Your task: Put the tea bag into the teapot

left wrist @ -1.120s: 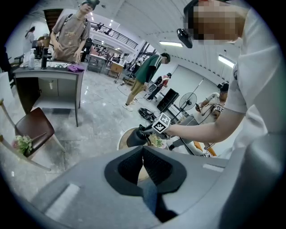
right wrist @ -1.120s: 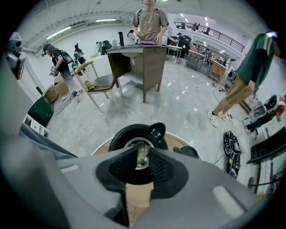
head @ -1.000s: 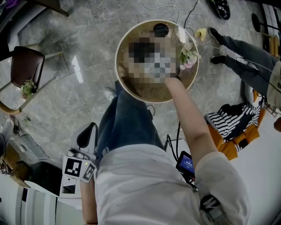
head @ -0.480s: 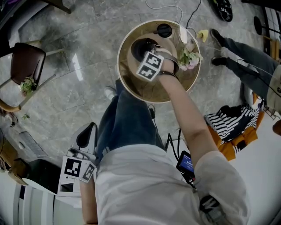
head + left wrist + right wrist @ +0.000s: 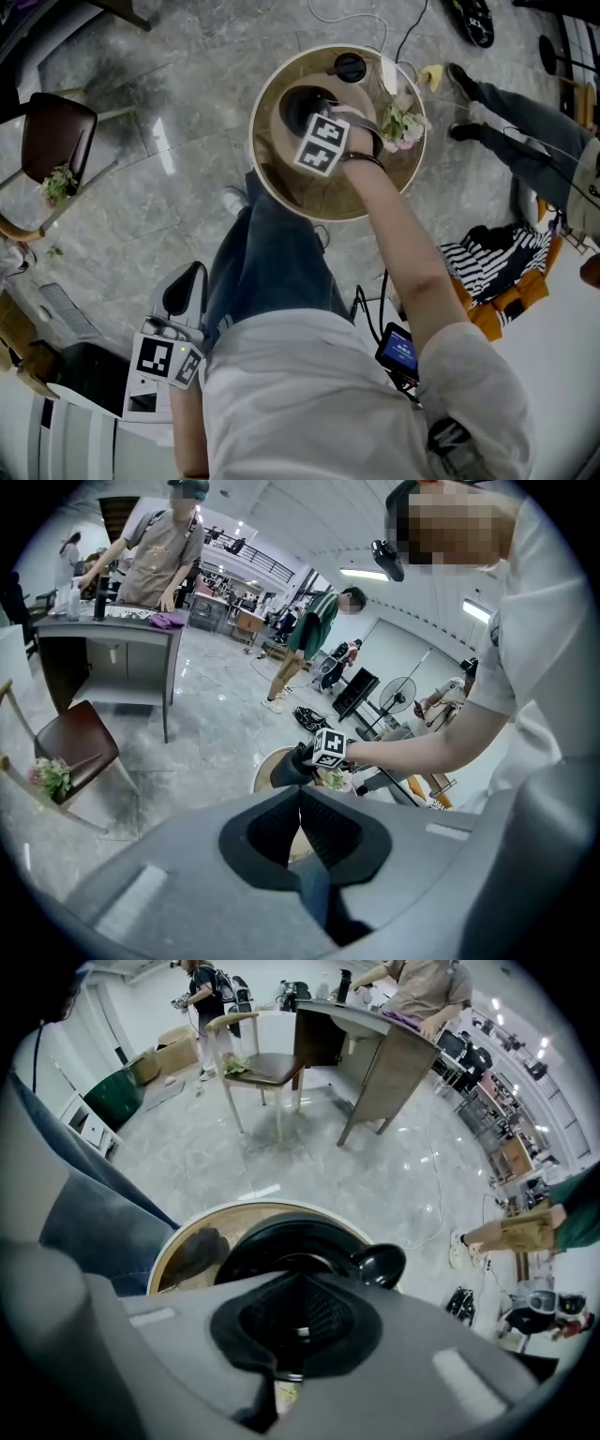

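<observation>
- Over the black teapot point(image 5: 248, 1246) on the round wooden surface point(image 5: 281, 192), I have the right gripper point(image 5: 300, 1277) pointing straight down. Its jaws have just been closing and now meet fully, with nothing I can make out pinched between the pads.
- Down by my hip, the left gripper point(image 5: 300, 794) hangs with its jaws together and empty, well apart from the surface.
- I cannot pick out the tea bag for certain. The one candidate is a pale scrap point(image 5: 286, 1393) showing in the slit beneath the right pads. The pot's mouth looks uncovered, and its lid point(image 5: 349, 66) lies beside it.
- First risk: the jaws may have shut on air, or on a string only. Lifting would then leave the bag behind, or let it swing and catch the rim.
- Second risk: the gripper sits close above the pot, so a sideways move could knock it or sweep the flowers point(image 5: 401, 122) beside my wrist.
- Third risk: a thin grip could slip mid-carry and drop the bag onto the surface.
</observation>
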